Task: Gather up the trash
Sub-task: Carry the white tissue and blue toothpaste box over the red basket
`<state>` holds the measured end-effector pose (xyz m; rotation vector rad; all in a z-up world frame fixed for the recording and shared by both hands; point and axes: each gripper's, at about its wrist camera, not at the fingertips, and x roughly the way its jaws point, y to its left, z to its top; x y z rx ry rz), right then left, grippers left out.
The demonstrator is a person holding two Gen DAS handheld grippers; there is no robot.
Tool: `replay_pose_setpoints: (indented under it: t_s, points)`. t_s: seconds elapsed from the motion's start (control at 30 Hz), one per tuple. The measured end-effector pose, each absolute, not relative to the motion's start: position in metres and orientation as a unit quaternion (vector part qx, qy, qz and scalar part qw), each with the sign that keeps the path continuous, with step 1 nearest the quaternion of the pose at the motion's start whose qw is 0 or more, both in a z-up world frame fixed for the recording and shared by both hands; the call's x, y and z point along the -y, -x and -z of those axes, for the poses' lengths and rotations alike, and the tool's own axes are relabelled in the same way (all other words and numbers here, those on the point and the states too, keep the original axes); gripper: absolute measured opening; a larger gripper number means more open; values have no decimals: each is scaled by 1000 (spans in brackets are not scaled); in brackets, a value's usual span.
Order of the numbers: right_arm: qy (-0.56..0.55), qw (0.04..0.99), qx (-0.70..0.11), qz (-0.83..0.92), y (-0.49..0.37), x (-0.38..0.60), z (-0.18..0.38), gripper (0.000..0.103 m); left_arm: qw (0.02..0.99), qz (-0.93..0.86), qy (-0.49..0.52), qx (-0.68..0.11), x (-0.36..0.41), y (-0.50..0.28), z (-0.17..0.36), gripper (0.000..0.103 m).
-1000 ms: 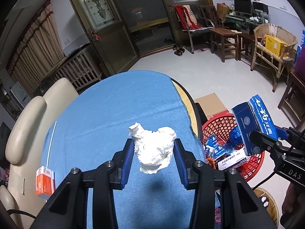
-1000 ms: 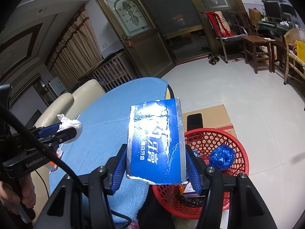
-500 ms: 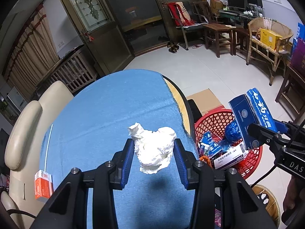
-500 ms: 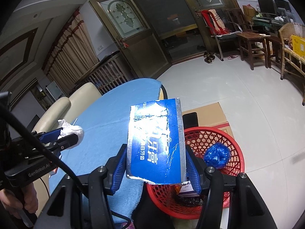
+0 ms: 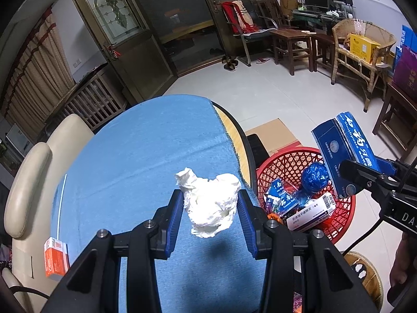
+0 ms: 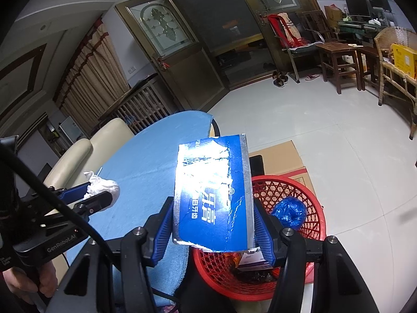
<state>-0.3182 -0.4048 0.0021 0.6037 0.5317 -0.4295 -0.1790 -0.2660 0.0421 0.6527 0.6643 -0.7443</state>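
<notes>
My left gripper (image 5: 209,212) is shut on a crumpled white tissue wad (image 5: 209,204), held above the blue tablecloth (image 5: 146,156). My right gripper (image 6: 213,224) is shut on a blue toothpaste box (image 6: 212,198), over the near rim of the red mesh basket (image 6: 310,190). In the left wrist view that box (image 5: 344,151) hangs above the basket (image 5: 276,164), which holds a blue crumpled ball (image 5: 315,176) and several packets. The tissue (image 6: 101,186) shows at the left of the right wrist view.
An orange and white carton (image 5: 56,258) lies at the cloth's left edge beside a cream chair (image 5: 31,182). Flat cardboard (image 5: 273,133) lies on the floor behind the basket. Wooden stools and a wicker chair (image 5: 365,49) stand farther back.
In the left wrist view the basket and the blue box have slid left, closer to the tissue. Both grips are unchanged.
</notes>
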Motion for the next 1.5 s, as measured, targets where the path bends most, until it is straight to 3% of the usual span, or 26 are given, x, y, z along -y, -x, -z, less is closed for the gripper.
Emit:
replay_pose_setpoints:
  t_s: [1.5]
  points:
    - [-323,877,-278,222,313,420,13,62,786,400,-309,-356,285,175,0,44]
